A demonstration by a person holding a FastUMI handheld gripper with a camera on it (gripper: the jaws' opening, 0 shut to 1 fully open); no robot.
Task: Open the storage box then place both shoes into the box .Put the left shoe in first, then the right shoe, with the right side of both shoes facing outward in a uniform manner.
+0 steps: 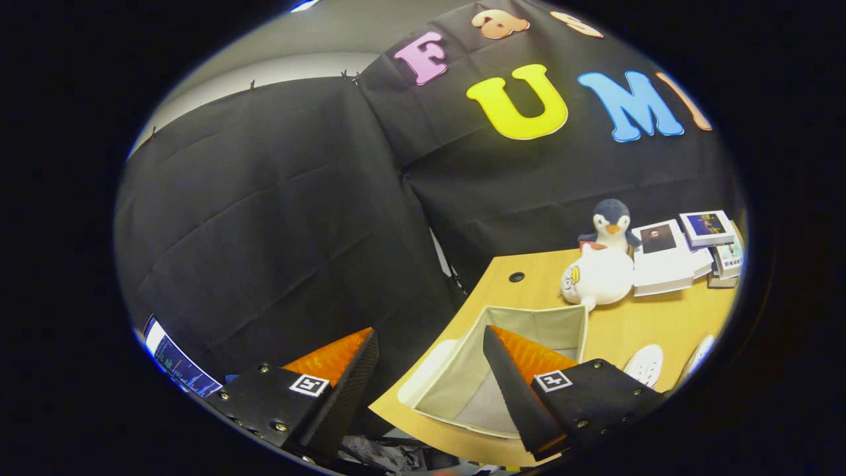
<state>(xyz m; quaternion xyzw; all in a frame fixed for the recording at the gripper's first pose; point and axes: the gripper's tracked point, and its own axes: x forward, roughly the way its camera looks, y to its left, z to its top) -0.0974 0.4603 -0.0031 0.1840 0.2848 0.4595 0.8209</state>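
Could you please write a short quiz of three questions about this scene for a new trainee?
1. True or false: the storage box already stands open, with no shoe inside.
2. What does the gripper hold? A) a shoe B) the box lid C) nothing
3. Fill in: the white shoes lie on the wooden table, beside the ____.

Key:
1. True. The grey inside is bare.
2. C. The fingers are spread apart, with nothing between them.
3. Box. A plush penguin and a white plush toy stand beyond it, next to small picture boxes.
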